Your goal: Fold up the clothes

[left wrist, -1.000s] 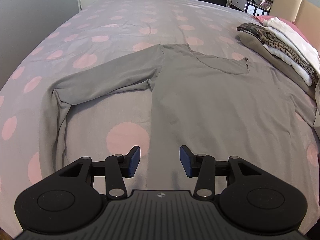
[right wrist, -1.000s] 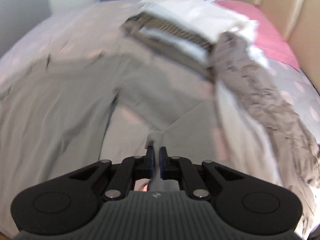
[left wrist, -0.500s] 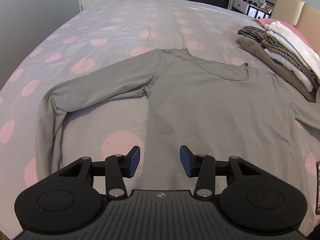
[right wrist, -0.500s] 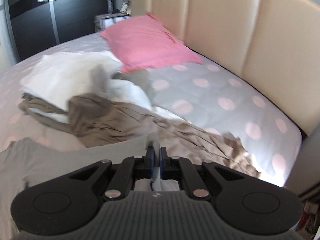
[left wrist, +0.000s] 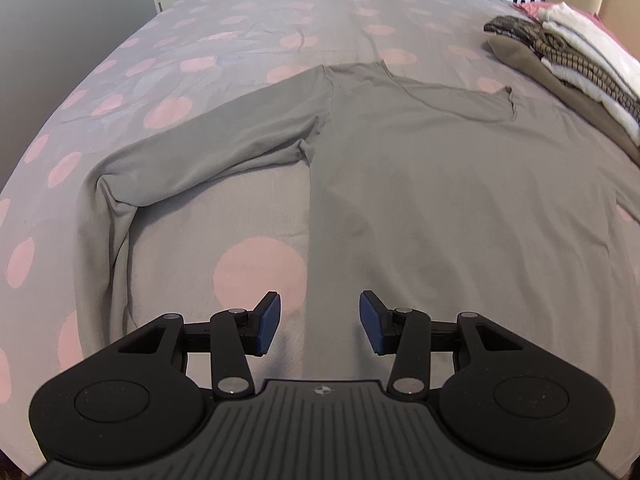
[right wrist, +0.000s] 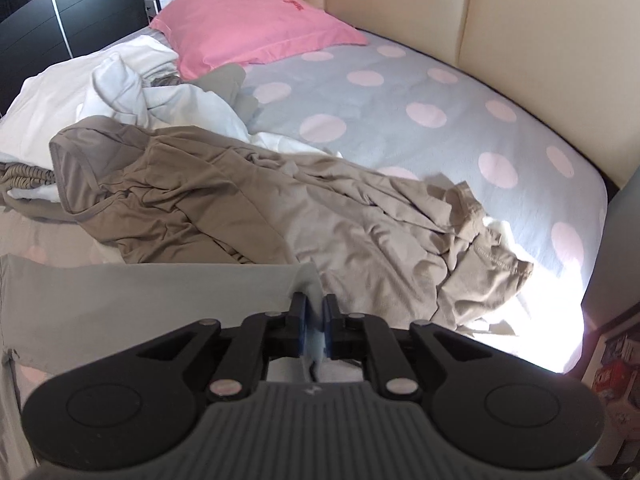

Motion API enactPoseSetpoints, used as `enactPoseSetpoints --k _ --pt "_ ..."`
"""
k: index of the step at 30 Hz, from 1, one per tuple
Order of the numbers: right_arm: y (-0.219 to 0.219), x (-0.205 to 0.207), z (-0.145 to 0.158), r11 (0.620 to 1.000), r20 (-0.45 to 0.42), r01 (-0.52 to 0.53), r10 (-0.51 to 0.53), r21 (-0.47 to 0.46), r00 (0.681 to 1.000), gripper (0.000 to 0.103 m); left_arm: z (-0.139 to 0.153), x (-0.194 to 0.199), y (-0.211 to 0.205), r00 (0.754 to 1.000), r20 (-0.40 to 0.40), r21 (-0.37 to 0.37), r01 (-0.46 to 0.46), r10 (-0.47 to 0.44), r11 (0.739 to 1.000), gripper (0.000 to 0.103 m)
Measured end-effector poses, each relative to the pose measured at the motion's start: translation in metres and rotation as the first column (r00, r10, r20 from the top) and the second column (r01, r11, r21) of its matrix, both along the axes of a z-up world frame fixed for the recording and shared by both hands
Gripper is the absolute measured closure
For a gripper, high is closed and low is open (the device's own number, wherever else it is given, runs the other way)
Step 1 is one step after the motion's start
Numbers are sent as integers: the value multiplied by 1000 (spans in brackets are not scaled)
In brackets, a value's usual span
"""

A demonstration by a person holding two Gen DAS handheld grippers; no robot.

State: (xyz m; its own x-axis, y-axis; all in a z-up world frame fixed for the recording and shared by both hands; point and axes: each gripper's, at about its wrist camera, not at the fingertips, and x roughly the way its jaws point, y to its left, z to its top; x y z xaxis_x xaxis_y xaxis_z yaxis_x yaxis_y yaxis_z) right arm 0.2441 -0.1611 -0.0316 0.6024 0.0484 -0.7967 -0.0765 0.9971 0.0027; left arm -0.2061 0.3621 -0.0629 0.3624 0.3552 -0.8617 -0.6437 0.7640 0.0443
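A grey long-sleeved shirt (left wrist: 420, 168) lies flat on the dotted bedspread (left wrist: 256, 272), its left sleeve (left wrist: 200, 152) bent down towards the near edge. My left gripper (left wrist: 320, 322) hovers open over the shirt's lower left edge, with nothing between its blue pads. In the right wrist view the shirt's other sleeve (right wrist: 140, 292) is stretched out flat towards my right gripper (right wrist: 314, 320). The sleeve's end rises into the jaws, which are opening. The cloth still fills the narrow gap between them.
A stack of folded clothes (left wrist: 580, 60) sits at the far right of the shirt. A crumpled brown hoodie (right wrist: 240, 208) and white garments (right wrist: 120, 80) lie past the right gripper. Beyond them are a pink pillow (right wrist: 248, 20) and the beige headboard (right wrist: 520, 40). The bed's edge drops off at the right.
My right gripper has swung right with the sleeve end, pulling it out straight; its view turned from the folded stack to the headboard, and its jaws have parted slightly. The left gripper barely moved.
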Motion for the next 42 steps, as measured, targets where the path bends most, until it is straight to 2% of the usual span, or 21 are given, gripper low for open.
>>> enactPoseSetpoints --k 5,7,14,20,23,25,28,34,39,42 --pt "15 -18 13 994 97 -55 64 -96 993 84 -3 -5 -5 999 -33 8 18 -17 1000 61" --pt "22 -27 21 990 137 -74 90 -120 987 73 -1 -6 -8 999 -37 11 24 -24 1000 61" --pt "43 -63 45 975 208 -167 196 -148 958 71 5 -13 -21 998 -39 9 49 -49 999 61" --pt "69 -99 53 942 237 -296 328 -159 915 66 12 -22 -34 996 -36 0 79 -79 997 61" --pt "87 -119 48 902 210 -403 429 -156 878 66 17 -26 -41 994 -36 -7 99 -99 995 61" --pt "101 -132 43 863 179 -483 504 -149 845 66 19 -29 -46 993 -41 -8 112 -112 994 61" --pt "120 -156 30 784 112 -609 620 -121 777 67 22 -35 -52 990 -46 -9 135 -135 991 61" --pt "154 -205 -6 597 -62 -801 799 -32 598 67 22 -49 -57 988 -39 -7 147 -147 989 61" --pt "173 -239 -39 462 -203 -887 867 -13 455 68 19 -60 -57 988 -38 -13 148 -148 989 62" --pt "180 -255 -55 413 -277 -911 877 17 393 68 18 -66 -56 988 -36 -20 149 -149 989 61"
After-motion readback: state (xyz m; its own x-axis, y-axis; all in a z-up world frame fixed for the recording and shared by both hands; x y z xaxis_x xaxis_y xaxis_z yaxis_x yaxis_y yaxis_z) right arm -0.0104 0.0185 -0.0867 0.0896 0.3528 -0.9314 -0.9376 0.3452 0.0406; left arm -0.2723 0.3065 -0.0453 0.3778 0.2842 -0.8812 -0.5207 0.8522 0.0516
